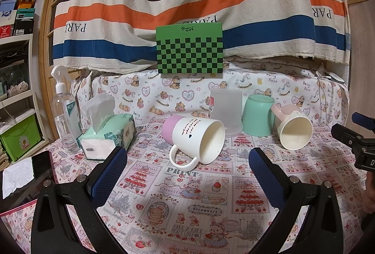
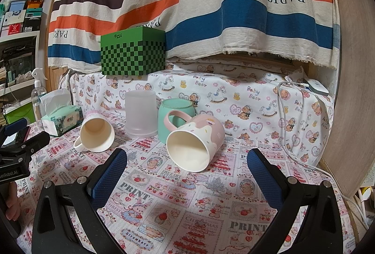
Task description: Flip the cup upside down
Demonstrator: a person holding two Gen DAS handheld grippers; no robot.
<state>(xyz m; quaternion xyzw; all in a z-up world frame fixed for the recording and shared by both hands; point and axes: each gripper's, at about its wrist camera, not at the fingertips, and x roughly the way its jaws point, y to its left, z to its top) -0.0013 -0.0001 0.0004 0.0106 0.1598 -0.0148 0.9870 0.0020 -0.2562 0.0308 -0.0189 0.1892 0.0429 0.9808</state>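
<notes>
A white mug with a lilac base [image 1: 196, 139] lies on its side, mouth toward me, handle at the lower left; it also shows in the right wrist view [image 2: 97, 134]. A pink and white mug [image 2: 194, 144] lies on its side, mouth toward me, handle on top; it also shows in the left wrist view [image 1: 295, 128]. A frosted clear cup [image 1: 226, 112] and a mint cup [image 1: 257, 114] stand upside down behind them. My left gripper [image 1: 187, 166] is open and empty in front of the lilac mug. My right gripper [image 2: 187, 166] is open and empty in front of the pink mug.
A tissue pack [image 1: 107, 137] and a spray bottle [image 1: 64, 111] stand at the left. A green checkered box [image 1: 189, 50] sits on the ledge behind. A white cable [image 2: 288, 127] runs down the right side. A phone [image 1: 43, 166] lies at the table's left edge.
</notes>
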